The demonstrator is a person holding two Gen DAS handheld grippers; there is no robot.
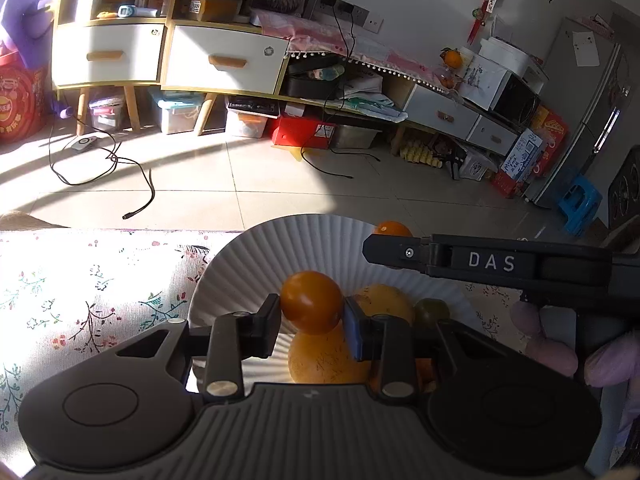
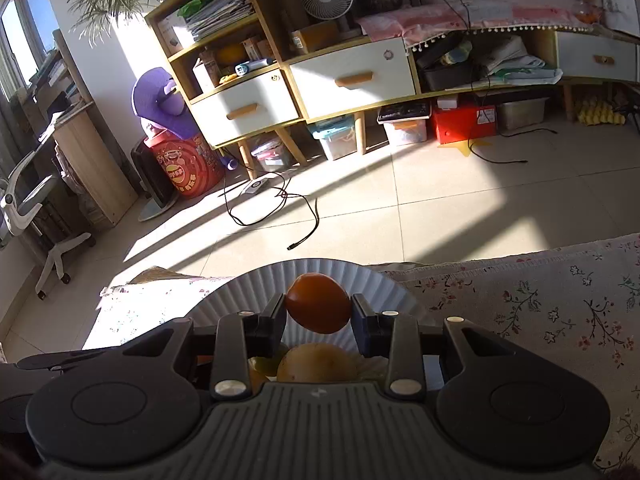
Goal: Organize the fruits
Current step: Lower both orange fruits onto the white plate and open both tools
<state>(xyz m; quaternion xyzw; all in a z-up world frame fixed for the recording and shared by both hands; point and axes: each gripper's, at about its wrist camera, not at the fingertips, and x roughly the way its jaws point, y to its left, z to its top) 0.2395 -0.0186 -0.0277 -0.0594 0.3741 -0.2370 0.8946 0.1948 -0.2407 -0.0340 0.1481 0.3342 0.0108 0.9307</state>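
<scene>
Left gripper point(image 1: 312, 314) clamps 1 orange fruit point(image 1: 311, 303) above white plate point(image 1: 256, 256); right gripper point(image 2: 319, 312) clamps 1 similar fruit point(image 2: 318, 303), possibly a tomato

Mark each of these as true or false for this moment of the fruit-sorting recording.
1. The left gripper holds a small round orange fruit. True.
2. The right gripper is empty. False: it is shut on a small oval orange fruit.
3. The white ribbed paper plate holds no fruit. False: a larger yellow-orange fruit and others lie on it.
4. The plate rests on a floral-print cloth. True.
5. Both grippers are over the plate. True.
</scene>
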